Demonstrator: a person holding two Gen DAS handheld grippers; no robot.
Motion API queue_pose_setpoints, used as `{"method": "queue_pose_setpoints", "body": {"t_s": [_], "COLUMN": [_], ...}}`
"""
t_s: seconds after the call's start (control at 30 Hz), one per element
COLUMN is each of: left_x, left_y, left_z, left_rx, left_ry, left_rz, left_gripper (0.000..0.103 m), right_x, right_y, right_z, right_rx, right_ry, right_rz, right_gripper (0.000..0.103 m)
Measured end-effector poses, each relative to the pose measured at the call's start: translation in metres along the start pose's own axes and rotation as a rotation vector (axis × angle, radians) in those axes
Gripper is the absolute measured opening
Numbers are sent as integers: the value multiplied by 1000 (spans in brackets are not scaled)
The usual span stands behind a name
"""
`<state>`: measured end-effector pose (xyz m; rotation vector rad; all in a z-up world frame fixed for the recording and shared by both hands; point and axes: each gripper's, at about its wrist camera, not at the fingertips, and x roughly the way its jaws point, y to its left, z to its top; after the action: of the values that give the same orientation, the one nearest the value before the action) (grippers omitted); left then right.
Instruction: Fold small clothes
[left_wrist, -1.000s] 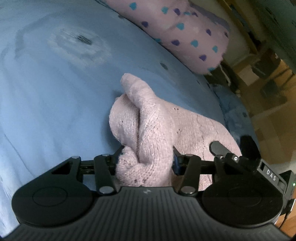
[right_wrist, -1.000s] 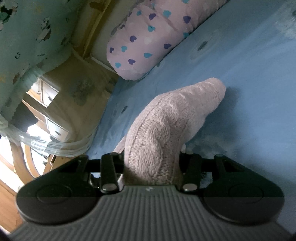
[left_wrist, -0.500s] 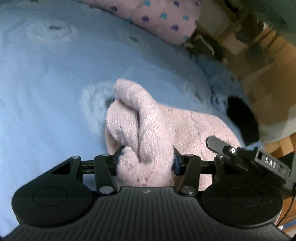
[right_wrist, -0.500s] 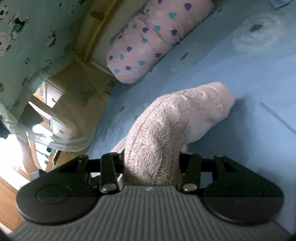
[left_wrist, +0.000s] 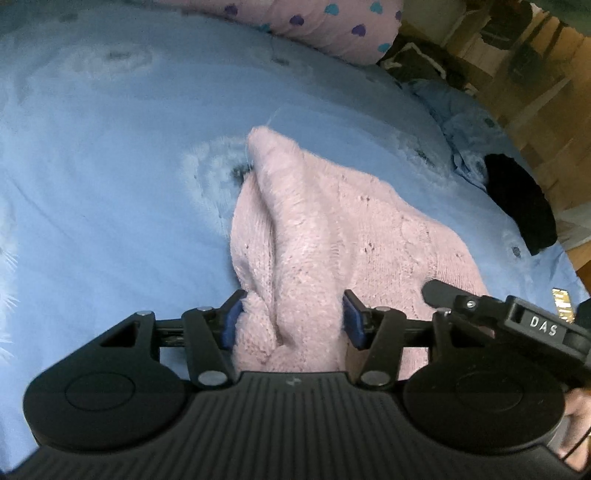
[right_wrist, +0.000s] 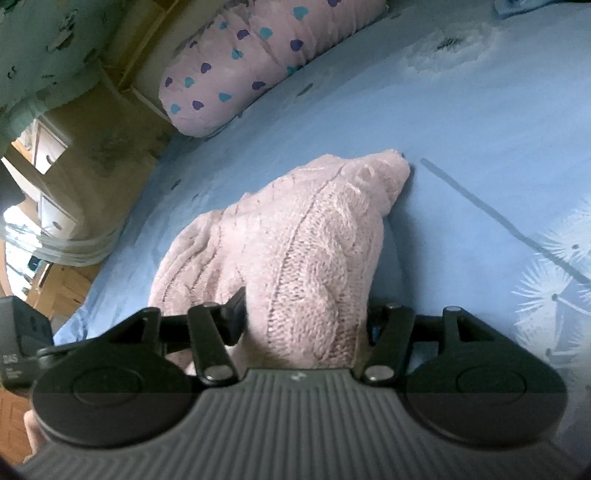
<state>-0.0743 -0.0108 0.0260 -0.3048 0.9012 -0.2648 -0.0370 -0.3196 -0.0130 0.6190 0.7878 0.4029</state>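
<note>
A pink cable-knit garment (left_wrist: 332, 229) lies bunched on the blue bed sheet (left_wrist: 110, 184), one end rising into a ridge. My left gripper (left_wrist: 291, 321) has a fold of the knit between its blue pads (left_wrist: 231, 325); the jaws are opening, and the cloth still fills the gap and touches both pads. In the right wrist view the same garment (right_wrist: 295, 229) humps up between the fingers of my right gripper (right_wrist: 304, 317). Its jaws are opening too, with a thin gap showing beside the knit on each side. The garment's held edges are hidden behind the gripper bodies.
A pink pillow with heart prints (left_wrist: 325, 26) lies at the far edge of the bed; the right wrist view shows the pillow (right_wrist: 258, 62) too. A black item (left_wrist: 521, 203) sits near the bed's right edge. Beyond the edge are wooden floor and white drawers (right_wrist: 48, 147).
Both grippers have carried the garment across the sheet and set it lower, so it lies flatter. The right jaws have spread apart from the knit; the left jaws have widened slightly.
</note>
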Motion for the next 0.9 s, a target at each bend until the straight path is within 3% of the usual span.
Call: {"method": "queue_pose_setpoints", "body": {"t_s": [0.23,0.33,0.43,0.7,0.9], "left_x": [-28,-18,2,24,27], "left_y": [-30,-36,-34,-20,-21], "left_z": [11,18,20,10,11], "left_rx": [130,155,145,151,145], "left_ry": [-163,-156,-110,-77,-80], "left_rz": [92,124,143,117,113], "left_gripper": [60,60,60,61,61], "right_x": [-27,-22,-12,43,56], "right_y": [20,20,7,-46,-38], "right_z": [5,17,34,53,60], "right_rx": [-96,-102,6,313,207], "right_ry": [-138,-179,-191,-26,3], "right_rz": [-122,-131,-100,-42,-55], "right_gripper": [62,62,62,61,59]}}
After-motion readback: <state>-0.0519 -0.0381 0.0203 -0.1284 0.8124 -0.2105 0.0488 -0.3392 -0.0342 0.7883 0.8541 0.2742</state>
